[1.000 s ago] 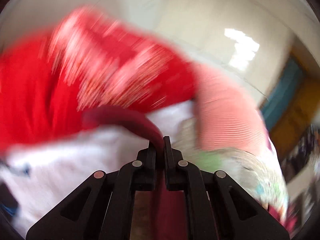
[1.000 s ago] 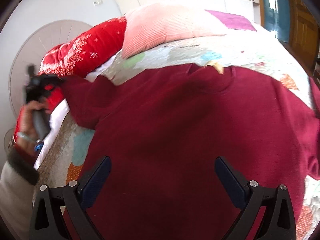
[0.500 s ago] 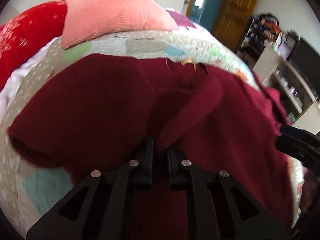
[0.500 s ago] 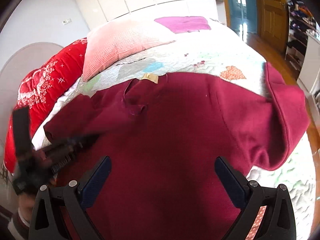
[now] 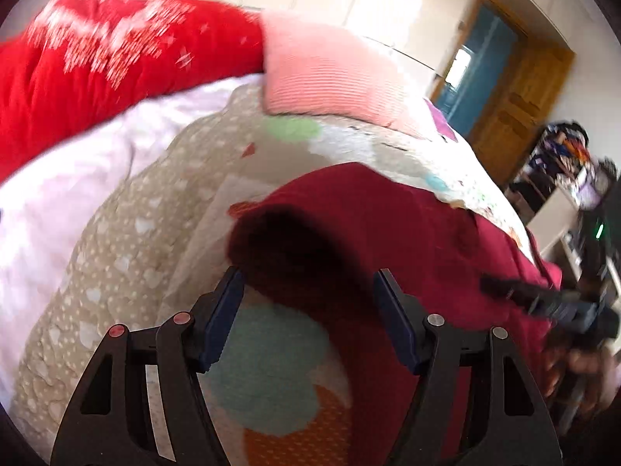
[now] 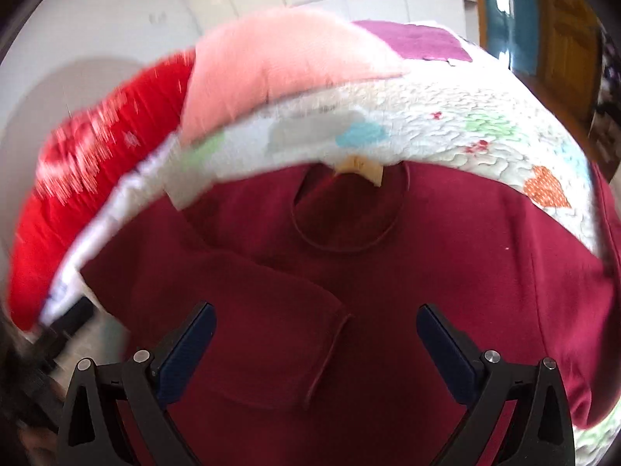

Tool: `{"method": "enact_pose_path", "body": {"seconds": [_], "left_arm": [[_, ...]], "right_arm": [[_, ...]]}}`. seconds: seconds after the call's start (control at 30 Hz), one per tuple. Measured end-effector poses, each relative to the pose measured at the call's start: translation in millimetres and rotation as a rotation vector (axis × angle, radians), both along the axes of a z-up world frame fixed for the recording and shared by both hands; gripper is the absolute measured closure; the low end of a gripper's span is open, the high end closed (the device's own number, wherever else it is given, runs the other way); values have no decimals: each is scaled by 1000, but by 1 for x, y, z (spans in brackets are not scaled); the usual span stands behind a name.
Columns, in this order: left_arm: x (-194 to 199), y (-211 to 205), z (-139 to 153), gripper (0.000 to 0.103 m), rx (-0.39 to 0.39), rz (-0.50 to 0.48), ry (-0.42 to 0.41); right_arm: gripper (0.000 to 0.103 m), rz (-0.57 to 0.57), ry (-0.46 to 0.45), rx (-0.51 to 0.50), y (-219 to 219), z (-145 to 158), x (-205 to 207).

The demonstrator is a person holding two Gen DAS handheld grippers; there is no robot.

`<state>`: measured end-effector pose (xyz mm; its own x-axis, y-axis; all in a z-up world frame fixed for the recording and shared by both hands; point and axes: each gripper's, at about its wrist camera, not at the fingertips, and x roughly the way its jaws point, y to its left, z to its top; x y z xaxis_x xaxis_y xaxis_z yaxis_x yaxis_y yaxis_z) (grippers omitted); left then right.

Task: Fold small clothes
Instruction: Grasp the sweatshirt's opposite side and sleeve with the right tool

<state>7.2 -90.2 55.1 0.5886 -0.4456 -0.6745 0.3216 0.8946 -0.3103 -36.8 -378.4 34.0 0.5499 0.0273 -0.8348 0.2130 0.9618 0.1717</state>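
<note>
A dark red sweater [image 6: 388, 291] lies flat on the quilted bed, neck opening and tan label [image 6: 359, 169] at the far side. Its left sleeve [image 6: 271, 322] is folded across the body. My right gripper [image 6: 316, 341] is open and empty, hovering over that folded sleeve. My left gripper [image 5: 308, 310] is open and empty at the sweater's left edge [image 5: 349, 233], above the fold at the shoulder. The right gripper also shows in the left wrist view [image 5: 543, 303], blurred, over the sweater's right part.
A pink pillow [image 6: 279, 66] and a red blanket [image 5: 97, 66] lie at the head of the bed. The patchwork quilt [image 5: 136, 252] surrounds the sweater. A purple cloth [image 6: 419, 40] lies far back. A wooden door [image 5: 516, 101] and shelves stand to the right.
My left gripper carried the left sleeve across the sweater's body, let it go and opened, then drew back to the left edge. The right gripper stayed open.
</note>
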Motion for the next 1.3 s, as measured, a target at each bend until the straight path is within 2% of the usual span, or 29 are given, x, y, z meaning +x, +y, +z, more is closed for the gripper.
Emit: {"method": "enact_pose_path", "body": {"seconds": [0.1,0.17,0.23,0.3,0.33,0.47,0.57,0.67,0.73,0.83,0.87,0.9,0.93,0.97,1.0,1.03,1.07,1.1,1.23,1.3], "left_arm": [[4,16,-2,34,-23,29,5],[5,18,-1,34,-31,39,0],[4,18,-2,34,-20,39,2],[4,16,-5,34,-7,30,4],[4,14,-7,34,3,18,5],[1,3,-12,34,63,-9,-9],[2,2,-17,34,76,-12,14],[4,7,-17,34,47,-15,30],[3,8,-15,34,21,-36,35],[-2,4,-11,34,48,-42,10],[-3,3,-10,34,59,-52,7],[-5,3,-7,34,65,-69,8],[-7,3,-3,34,75,-105,8],[-8,2,1,34,98,-143,10],[-10,0,3,34,136,-181,8],[-13,2,7,34,165,-193,-10],[-14,7,11,34,165,-185,-23],[-12,16,14,34,130,-170,-18],[-2,36,15,34,-65,-119,39],[0,32,9,34,-62,-101,48]], "right_arm": [[28,24,52,-21,5,-23,3],[65,62,-25,-69,11,-21,-2],[99,65,-38,-108,13,-10,-4],[99,82,-86,-77,9,9,-8],[99,77,-126,-93,6,26,-13],[99,28,-260,-204,-6,81,-28],[99,-14,-284,-277,-21,98,-34],[99,-79,-208,-340,-43,82,-35],[99,-133,-125,-371,-61,59,-34],[99,-110,48,-272,-81,12,-25],[97,-98,68,-258,-82,5,-25],[91,-91,66,-268,-80,5,-26],[74,-95,37,-296,-77,10,-28],[61,-108,-5,-310,-75,19,-31],[43,-128,-55,-307,-75,30,-35],[38,-139,-110,-280,-72,42,-36],[38,-118,-162,-232,-66,52,-34],[38,-66,-188,-182,-60,59,-29],[38,122,-204,-92,-7,60,7],[38,202,-195,-70,26,52,25]]}}
